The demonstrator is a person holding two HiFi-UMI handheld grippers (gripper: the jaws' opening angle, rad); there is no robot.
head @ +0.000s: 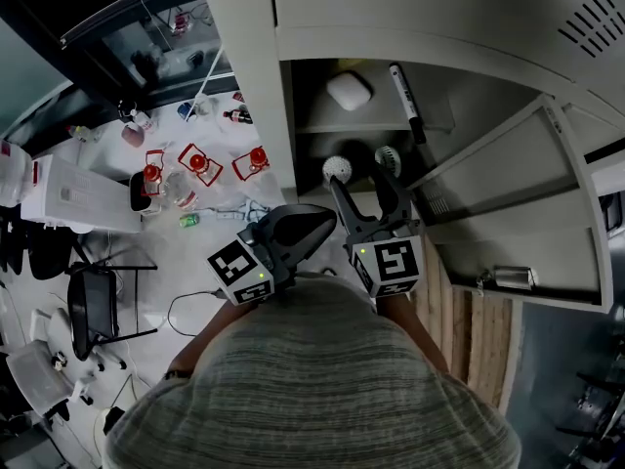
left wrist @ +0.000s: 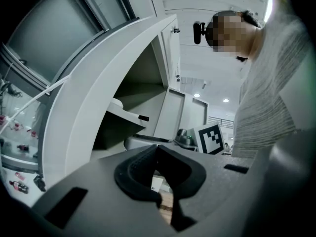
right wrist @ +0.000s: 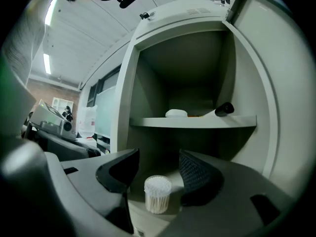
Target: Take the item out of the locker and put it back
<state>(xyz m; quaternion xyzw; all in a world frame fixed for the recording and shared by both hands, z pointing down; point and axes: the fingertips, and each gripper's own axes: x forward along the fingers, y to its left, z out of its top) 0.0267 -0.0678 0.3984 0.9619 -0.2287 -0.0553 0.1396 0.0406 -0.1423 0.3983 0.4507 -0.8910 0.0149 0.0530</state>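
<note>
The grey locker (head: 283, 86) stands open. On its lower shelf is a small round tub of cotton swabs (right wrist: 157, 194), also seen from above (head: 337, 169). My right gripper (right wrist: 158, 162) is open, one finger on each side of the tub without touching it; in the head view this right gripper (head: 356, 176) reaches into the lower compartment. A second round dotted tub (head: 388, 156) sits beside it. The upper shelf holds a white oval item (right wrist: 176, 113) and a black marker (right wrist: 223, 108). My left gripper (head: 293, 225) is held back near my body, shut and empty (left wrist: 165, 196).
The locker door (head: 508, 193) hangs open to the right. To the left, a white table (head: 210, 213) holds red-topped items (head: 198, 162) and a white box (head: 78, 195). A black chair (head: 93, 306) stands on the floor below it.
</note>
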